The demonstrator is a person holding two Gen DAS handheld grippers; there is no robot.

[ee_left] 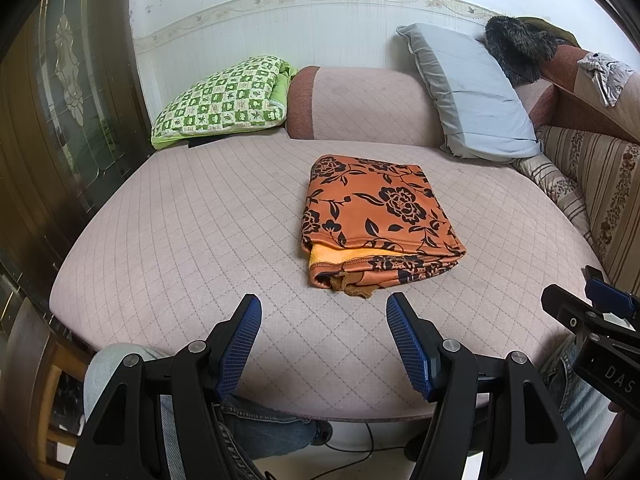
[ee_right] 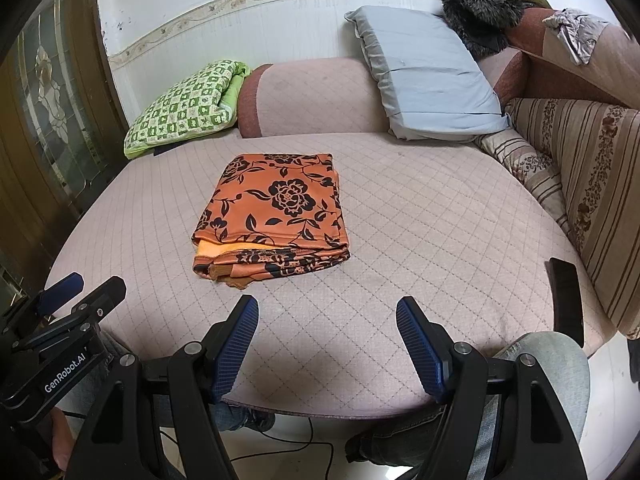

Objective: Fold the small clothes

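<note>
An orange garment with black flowers [ee_left: 380, 220] lies folded into a thick rectangle on the pink quilted sofa seat [ee_left: 180, 240]; its yellow lining shows at the near edge. It also shows in the right wrist view [ee_right: 276, 216]. My left gripper [ee_left: 324, 306] is open and empty, held above the seat's front part, just short of the garment's near edge. My right gripper [ee_right: 327, 308] is open and empty, near the seat's front, to the right of the garment. Each gripper appears at the edge of the other's view.
A green checked cushion [ee_left: 224, 100] lies at the back left and a grey-blue pillow [ee_left: 468, 92] at the back right. A striped backrest [ee_right: 592, 184] runs along the right. A dark phone [ee_right: 566, 296] lies at the seat's right edge. A wooden door [ee_left: 60, 120] stands left.
</note>
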